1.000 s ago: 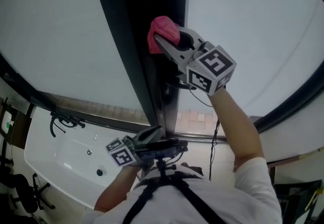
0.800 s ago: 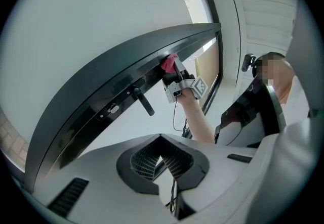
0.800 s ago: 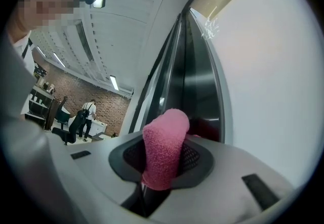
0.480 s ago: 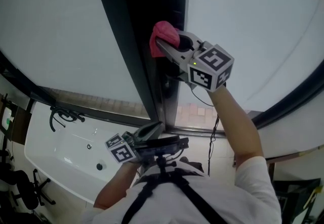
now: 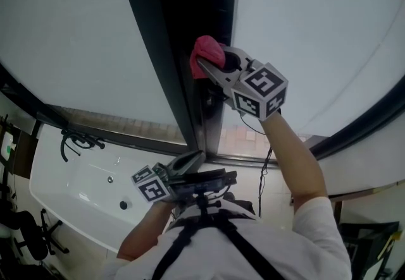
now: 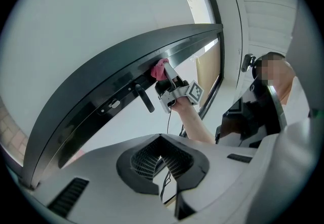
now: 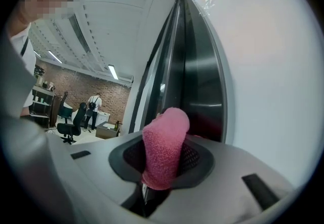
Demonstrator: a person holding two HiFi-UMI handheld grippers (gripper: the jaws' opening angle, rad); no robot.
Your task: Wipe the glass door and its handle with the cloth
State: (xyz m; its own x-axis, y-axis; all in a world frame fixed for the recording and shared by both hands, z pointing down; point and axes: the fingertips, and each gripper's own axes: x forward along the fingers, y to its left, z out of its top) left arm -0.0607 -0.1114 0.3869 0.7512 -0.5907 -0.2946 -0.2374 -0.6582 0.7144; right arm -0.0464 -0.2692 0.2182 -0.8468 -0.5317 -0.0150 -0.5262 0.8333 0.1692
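Observation:
A pink cloth (image 5: 205, 54) is pressed against the dark metal door frame (image 5: 171, 51), between two frosted glass panes (image 5: 76, 32). My right gripper (image 5: 202, 62) is shut on the cloth, arm raised. In the right gripper view the cloth (image 7: 164, 139) bulges out of the jaws of the right gripper (image 7: 161, 161) beside the steel frame (image 7: 200, 86). The left gripper view shows the cloth (image 6: 160, 69) and a dark lever handle (image 6: 142, 97) just below it on the frame. My left gripper (image 5: 188, 162) hangs low by the chest, shut and empty (image 6: 162, 142).
A white table (image 5: 76, 190) with dark clutter stands low at the left, black office chairs (image 5: 25, 234) beside it. A cable (image 5: 264, 177) dangles from the right gripper. Far behind, a person (image 7: 93, 104) stands by desks and a chair.
My right gripper has slid the cloth a short way down along the door frame. The left gripper has stayed where it was.

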